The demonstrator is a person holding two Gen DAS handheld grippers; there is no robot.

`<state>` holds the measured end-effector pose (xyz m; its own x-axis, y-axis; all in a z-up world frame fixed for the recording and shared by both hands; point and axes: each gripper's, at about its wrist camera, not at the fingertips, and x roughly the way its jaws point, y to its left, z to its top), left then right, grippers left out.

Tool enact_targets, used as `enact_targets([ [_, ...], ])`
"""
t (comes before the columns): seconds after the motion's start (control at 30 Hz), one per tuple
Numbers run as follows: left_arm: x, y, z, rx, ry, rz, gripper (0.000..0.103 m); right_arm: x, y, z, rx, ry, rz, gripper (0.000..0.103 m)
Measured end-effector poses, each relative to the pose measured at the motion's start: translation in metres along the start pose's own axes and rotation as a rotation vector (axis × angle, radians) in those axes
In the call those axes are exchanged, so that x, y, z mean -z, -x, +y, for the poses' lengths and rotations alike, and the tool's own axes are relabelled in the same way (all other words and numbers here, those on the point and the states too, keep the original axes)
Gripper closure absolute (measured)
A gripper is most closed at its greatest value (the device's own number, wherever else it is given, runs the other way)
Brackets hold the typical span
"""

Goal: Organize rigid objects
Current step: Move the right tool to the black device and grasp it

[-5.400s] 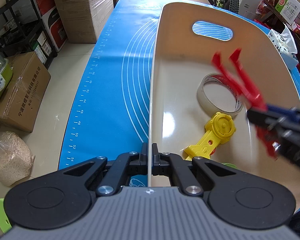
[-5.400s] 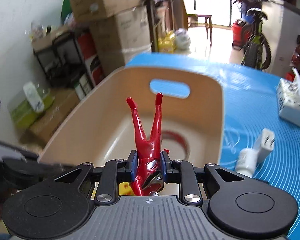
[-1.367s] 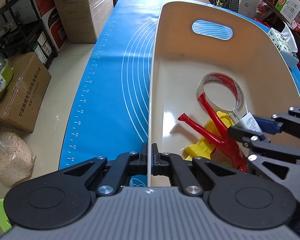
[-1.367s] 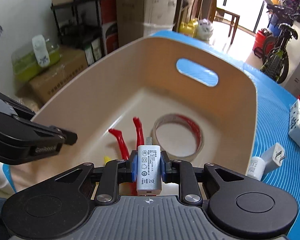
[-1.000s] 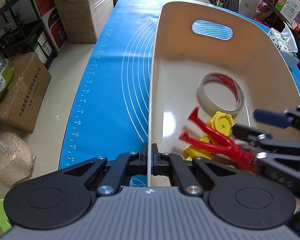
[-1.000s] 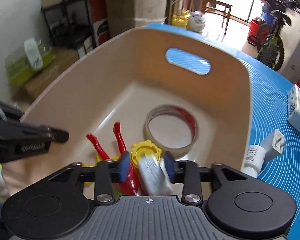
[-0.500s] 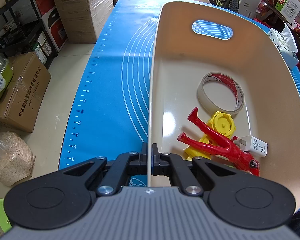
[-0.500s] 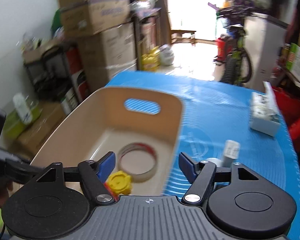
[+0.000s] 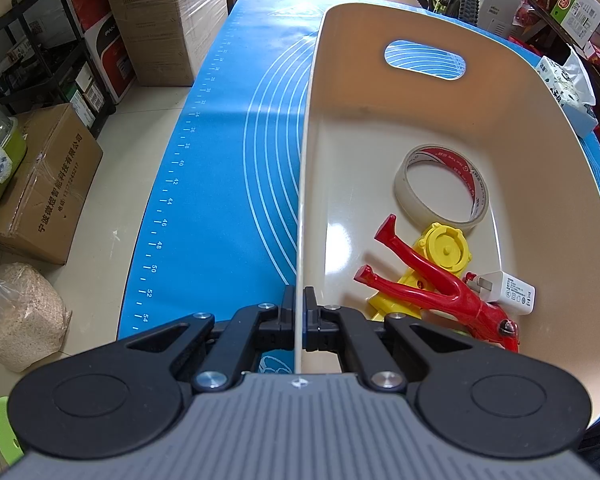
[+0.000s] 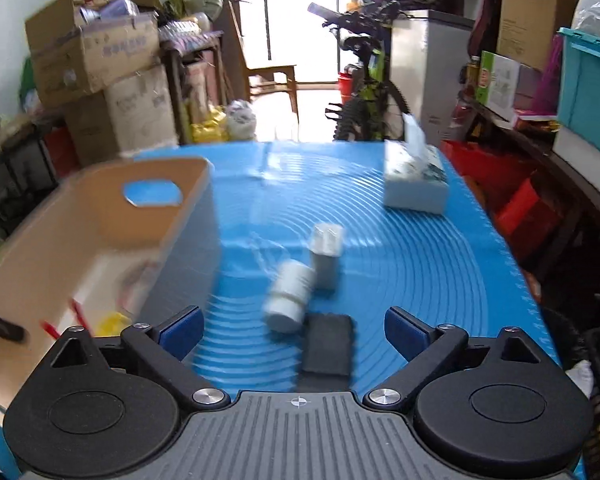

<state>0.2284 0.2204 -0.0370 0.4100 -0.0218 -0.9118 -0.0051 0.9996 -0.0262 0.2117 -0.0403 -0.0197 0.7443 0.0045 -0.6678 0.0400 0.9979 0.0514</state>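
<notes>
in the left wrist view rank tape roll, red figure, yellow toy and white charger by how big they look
1. red figure
2. tape roll, close to the figure in span and farther back, so the order is unsure
3. yellow toy, partly hidden under the figure
4. white charger

1 bin [image 9: 400,120], 1 tape roll [image 9: 442,188], 2 chargers [image 9: 508,292], [image 10: 326,254]

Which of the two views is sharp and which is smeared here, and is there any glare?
Left wrist view: sharp, with a glare patch on the bin floor beside the red figure. Right wrist view: motion-smeared, white bottle and bin soft, window blown out.
</notes>
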Motion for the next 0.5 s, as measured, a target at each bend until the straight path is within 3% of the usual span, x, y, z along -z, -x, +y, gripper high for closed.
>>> enact_targets([
  [0.43,0.000,0.000,0.000,-0.001,-0.003,0.000,0.100,0.046,-0.044,-0.005,0.083,0.002,0.028,0.009],
  [0.5,0.000,0.000,0.000,-0.002,-0.003,0.000,0.100,0.050,-0.050,-0.006,0.088,-0.017,0.030,0.014],
])
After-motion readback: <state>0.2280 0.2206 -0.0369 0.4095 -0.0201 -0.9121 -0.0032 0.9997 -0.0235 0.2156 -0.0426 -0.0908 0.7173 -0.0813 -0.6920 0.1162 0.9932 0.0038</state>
